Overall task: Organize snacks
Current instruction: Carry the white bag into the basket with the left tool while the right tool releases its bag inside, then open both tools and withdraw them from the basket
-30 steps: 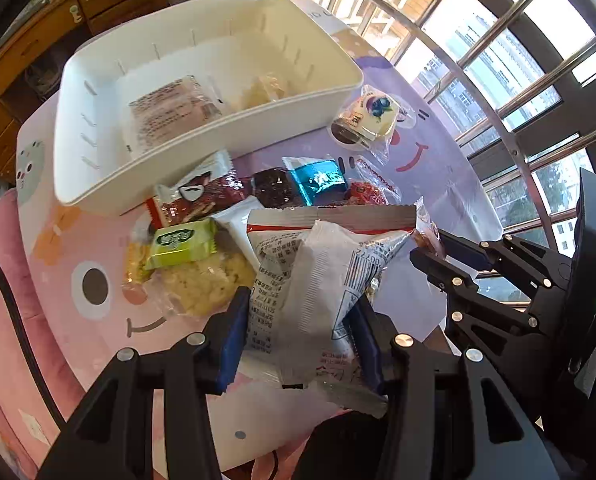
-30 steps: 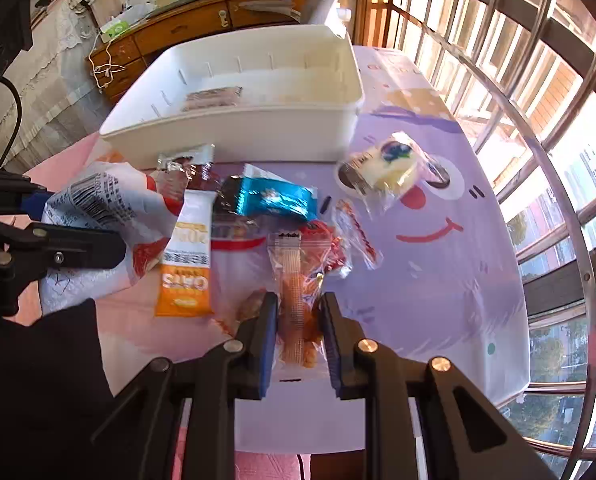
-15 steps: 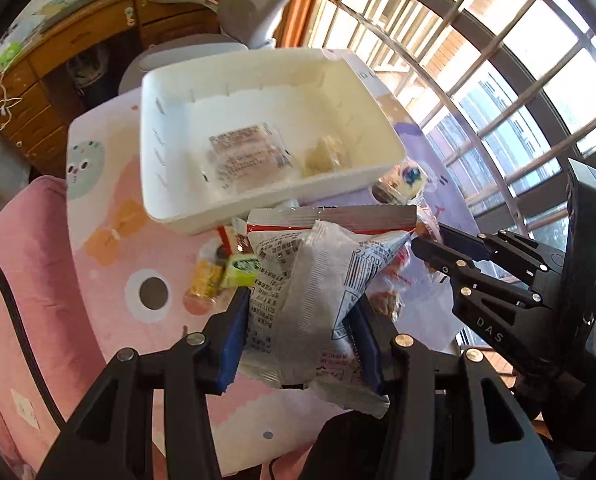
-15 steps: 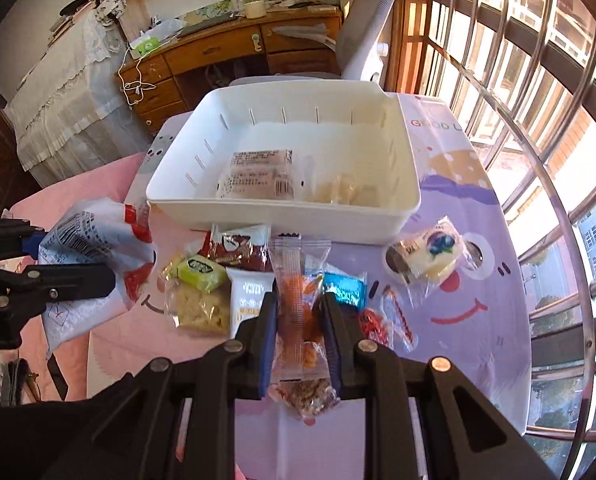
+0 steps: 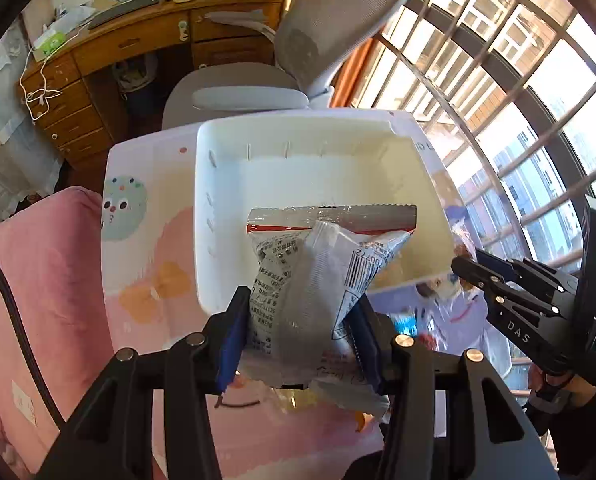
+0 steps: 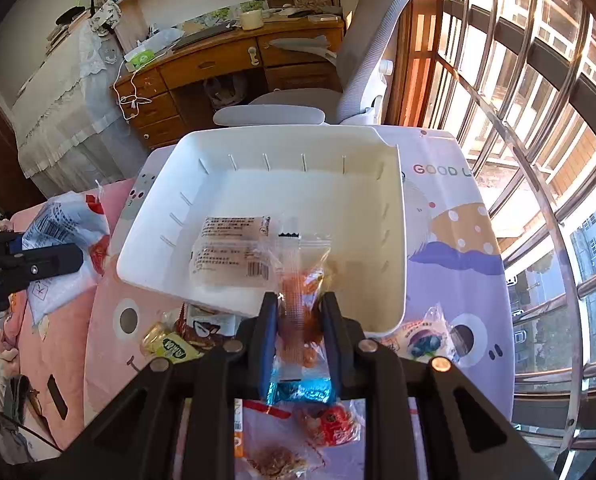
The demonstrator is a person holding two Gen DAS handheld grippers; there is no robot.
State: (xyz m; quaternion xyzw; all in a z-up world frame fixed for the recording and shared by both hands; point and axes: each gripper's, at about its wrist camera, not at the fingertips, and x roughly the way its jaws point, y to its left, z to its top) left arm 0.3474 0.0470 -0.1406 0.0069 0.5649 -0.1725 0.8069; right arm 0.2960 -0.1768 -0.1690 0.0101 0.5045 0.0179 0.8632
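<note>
Mostly hidden white bin (image 5: 426, 184) behind left hand-held gripper's (image 5: 300, 312) clamped silver packet (image 5: 314, 280).

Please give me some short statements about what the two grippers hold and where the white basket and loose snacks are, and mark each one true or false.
1. The left gripper holds a white printed snack bag. True.
2. The right gripper is open. False: it is shut on a clear packet of orange snacks.
3. The white basket is empty. False: a clear wrapped pack lies inside.
4. A blue foil snack lies on the table outside the basket. True.
</note>
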